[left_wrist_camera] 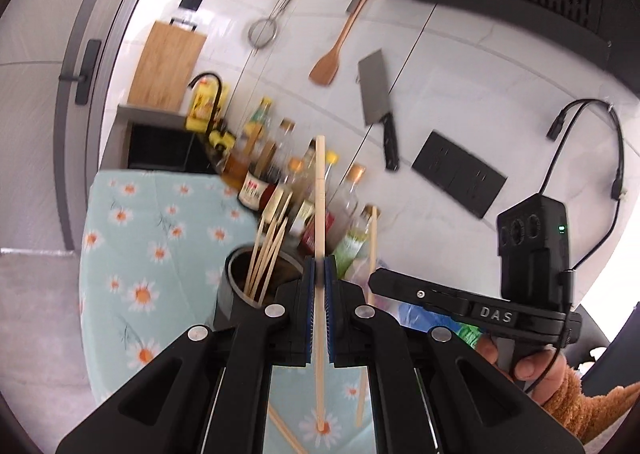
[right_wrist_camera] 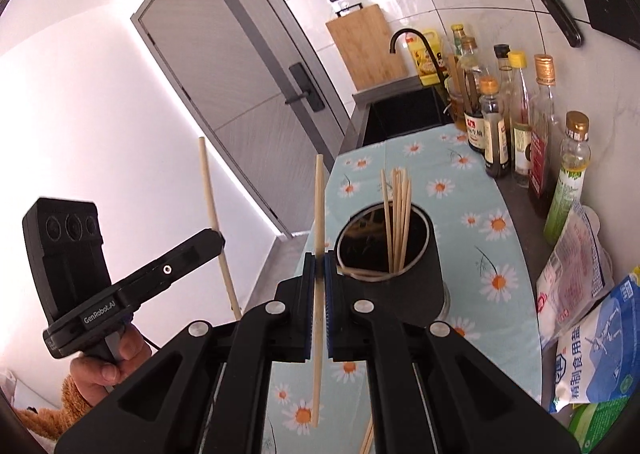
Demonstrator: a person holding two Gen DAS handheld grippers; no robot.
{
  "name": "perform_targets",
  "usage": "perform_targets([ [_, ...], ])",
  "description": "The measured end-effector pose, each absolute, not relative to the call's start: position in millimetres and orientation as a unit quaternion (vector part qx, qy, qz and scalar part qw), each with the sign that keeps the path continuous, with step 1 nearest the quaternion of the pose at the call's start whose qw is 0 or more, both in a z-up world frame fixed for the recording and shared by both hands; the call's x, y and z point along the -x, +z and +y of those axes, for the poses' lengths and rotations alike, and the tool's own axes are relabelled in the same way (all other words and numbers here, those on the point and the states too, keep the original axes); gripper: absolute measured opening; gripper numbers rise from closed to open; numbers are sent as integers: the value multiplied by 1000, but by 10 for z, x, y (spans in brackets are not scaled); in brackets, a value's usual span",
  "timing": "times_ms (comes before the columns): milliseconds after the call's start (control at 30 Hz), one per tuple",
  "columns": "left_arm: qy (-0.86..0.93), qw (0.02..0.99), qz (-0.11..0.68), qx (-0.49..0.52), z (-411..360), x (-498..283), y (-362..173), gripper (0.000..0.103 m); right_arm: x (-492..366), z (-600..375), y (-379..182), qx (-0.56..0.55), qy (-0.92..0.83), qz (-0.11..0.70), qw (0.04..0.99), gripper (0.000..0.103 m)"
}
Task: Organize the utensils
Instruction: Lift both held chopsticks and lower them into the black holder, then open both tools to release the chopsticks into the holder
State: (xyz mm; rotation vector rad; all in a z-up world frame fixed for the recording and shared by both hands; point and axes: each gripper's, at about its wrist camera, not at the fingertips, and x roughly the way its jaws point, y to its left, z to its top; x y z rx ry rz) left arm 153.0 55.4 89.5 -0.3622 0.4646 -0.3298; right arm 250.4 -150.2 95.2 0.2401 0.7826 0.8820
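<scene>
Two legible marks: "DAS" (left_wrist_camera: 495, 312), "GenRobot.AI" (right_wrist_camera: 99, 312).

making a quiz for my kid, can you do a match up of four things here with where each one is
Things:
1. cleaver
2. chopstick
3. black cup
4. wooden cutting board

Places:
A. leaning on the wall behind the sink
B. standing on the daisy cloth, with chopsticks inside
C. hanging on the white tile wall
D. clamped upright in the right gripper

Pairs: 1-C, 2-D, 3-B, 4-A
</scene>
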Motion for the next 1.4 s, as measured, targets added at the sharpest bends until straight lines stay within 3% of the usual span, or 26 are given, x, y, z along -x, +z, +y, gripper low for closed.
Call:
perform_targets([
  [400,-133,968,167,132,669,-1815,970,4,-2955,-1449,1163,-139,414,303,847,6],
  [700,-145,977,127,90,571,-2136,992,4,-3082,-1423,1374,-101,400,199,889,6],
  [1100,-157,973,143,89,517,-2482,747,5,-3480,-1325,1023,-100,398,235,881,6],
  [1167,-146,972,158,97,538,-2531,712,6,-3489,-1254,968,-78,407,246,876,12],
  [1200,-147,970,165,104,562,-2549,694,8,-3476,-1238,949,-70,404,245,879,21],
  [1267,-146,967,175,112,587,-2563,659,31,-3453,-1242,912,-70,403,243,879,29],
  [1300,-142,968,173,114,606,-2547,653,33,-3458,-1258,894,-76,404,245,878,35],
  [1400,-142,968,167,122,639,-2484,679,33,-3470,-1330,873,-91,401,254,875,35],
])
